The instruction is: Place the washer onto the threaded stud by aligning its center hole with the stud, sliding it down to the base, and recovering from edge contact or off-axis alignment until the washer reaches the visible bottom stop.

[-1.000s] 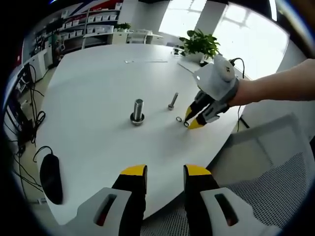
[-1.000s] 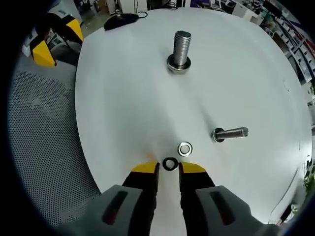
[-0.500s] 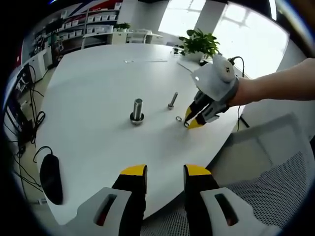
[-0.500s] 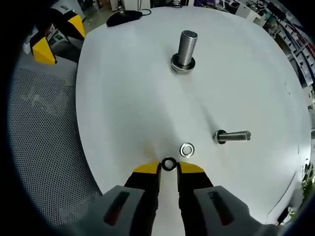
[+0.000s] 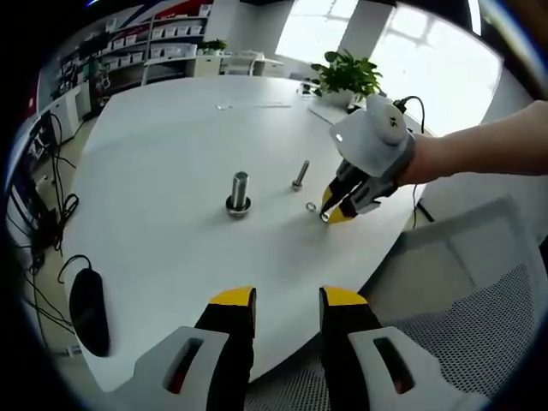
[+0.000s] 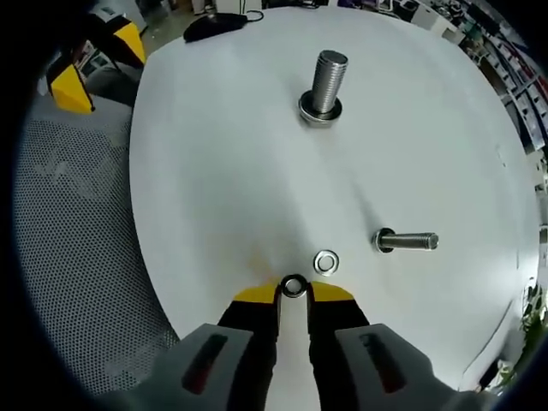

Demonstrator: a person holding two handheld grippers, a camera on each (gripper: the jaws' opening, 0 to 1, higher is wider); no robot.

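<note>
Right gripper (image 6: 294,294) jaws closing around dark washer (image 6: 294,286) on white table (image 6: 223,188), not visibly clamped, left gripper (image 5: 287,300) jaws apart, upright threaded stud (image 6: 325,84) well apart

No readable text, labels, brands or numbers, shelf signage too blurred

Left gripper view far off the table (image 5: 154,137) edge; right gripper view close above, both sharing the upright stud (image 6: 326,84).

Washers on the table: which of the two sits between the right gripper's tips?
The darker washer sits between the right gripper's yellow tips. The brighter washer lies flat just beyond, clear of the tips, toward the bolt lying on its side.
</note>
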